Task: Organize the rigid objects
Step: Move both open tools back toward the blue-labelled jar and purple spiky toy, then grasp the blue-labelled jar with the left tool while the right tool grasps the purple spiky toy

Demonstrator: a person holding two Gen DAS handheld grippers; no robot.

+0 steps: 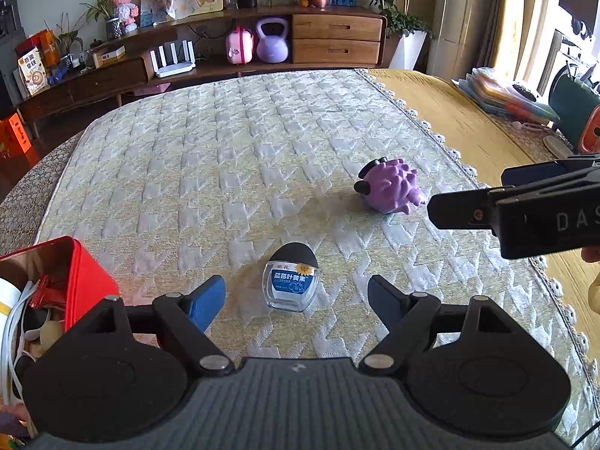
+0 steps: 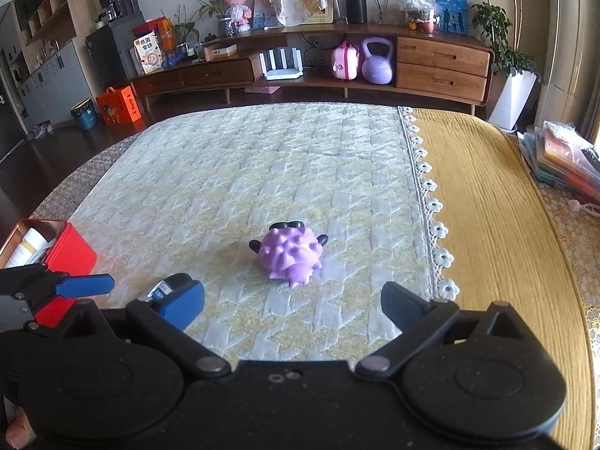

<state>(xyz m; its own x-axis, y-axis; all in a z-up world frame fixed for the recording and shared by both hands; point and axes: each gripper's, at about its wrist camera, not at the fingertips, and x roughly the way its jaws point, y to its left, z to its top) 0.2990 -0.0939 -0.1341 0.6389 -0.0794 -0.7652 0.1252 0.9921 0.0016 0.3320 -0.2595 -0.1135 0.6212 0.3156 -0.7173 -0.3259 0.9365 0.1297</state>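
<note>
Both jaws gaped: left hand-held gripper (image 1: 296,296) framed a black-capped clear bottle (image 1: 291,281); spiky purple toy (image 2: 290,257) at twelve o'clock of the right hand-held gripper (image 2: 292,305).

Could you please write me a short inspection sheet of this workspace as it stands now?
Surface: quilted cover, yellow cloth beside it.
Job's things: small bottle and purple spiky toy lying apart; red tin partly filled.
Clutter: stacked folders.
Grippers: left gripper open around the bottle, not touching; right gripper open, short of the toy.
Cables: white cord in tin.
Surroundings: wooden sideboard, kettlebell, plants.
</note>
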